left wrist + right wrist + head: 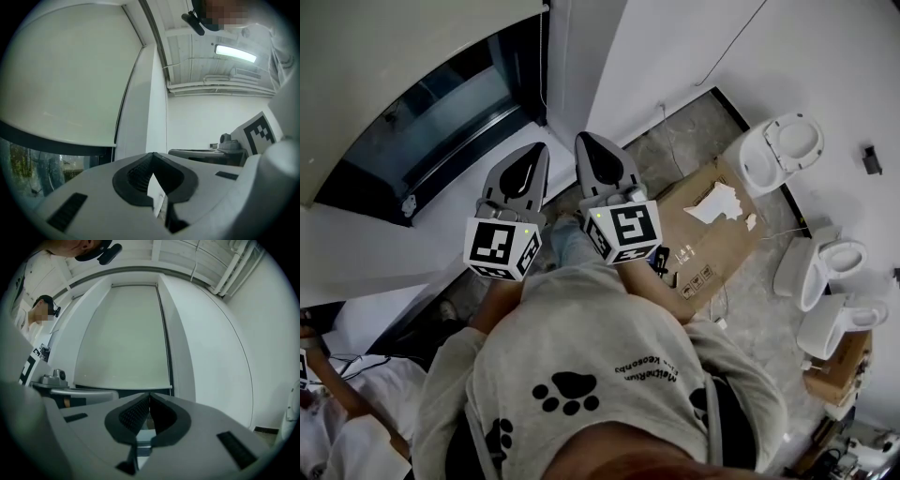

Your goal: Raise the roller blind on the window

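Roller blind point(123, 336) is hanging low in the upper centre, leaving only a dark strip beneath.
Light, floppy fabric, I reckon; the thin cord point(167, 333) running down its right edge is looking like the hold. Left gripper point(152, 154) and right gripper point(150, 394) are pointing at it with jaws closed, empty.

Head view looks down; gripper views (both level) share the blind point(124, 333)

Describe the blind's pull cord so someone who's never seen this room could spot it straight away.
Start at the tall window covered nearly to its bottom by a pale roller blind. A thin dark cord hangs down the blind's right edge. Unlike the wire on the white wall further right, it hugs the fabric.
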Available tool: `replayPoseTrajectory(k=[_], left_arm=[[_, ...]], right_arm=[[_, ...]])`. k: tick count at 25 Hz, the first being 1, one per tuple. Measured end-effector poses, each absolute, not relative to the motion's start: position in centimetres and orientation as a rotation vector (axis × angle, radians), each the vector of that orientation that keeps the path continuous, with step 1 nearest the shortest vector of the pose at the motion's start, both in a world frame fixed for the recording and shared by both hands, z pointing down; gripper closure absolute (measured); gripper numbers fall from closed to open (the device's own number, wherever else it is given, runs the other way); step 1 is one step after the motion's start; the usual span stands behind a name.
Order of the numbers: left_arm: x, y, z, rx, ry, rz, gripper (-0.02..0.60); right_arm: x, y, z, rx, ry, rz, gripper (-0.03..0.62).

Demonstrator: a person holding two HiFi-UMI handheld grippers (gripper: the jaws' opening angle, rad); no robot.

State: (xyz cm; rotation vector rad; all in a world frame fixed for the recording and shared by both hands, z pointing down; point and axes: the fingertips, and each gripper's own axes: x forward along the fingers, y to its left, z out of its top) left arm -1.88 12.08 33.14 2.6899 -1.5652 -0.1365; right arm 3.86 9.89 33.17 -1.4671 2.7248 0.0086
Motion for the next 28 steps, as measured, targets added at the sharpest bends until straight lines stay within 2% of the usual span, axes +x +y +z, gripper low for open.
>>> replayPoseTrajectory(k=[28], left_arm=[[-3.5,-11.5,32.0,2.643,-1.649,-0.160,0.572]], right_arm=[[1.2,-14.3,32.5,-1.438,2.784,0.005,0.583]])
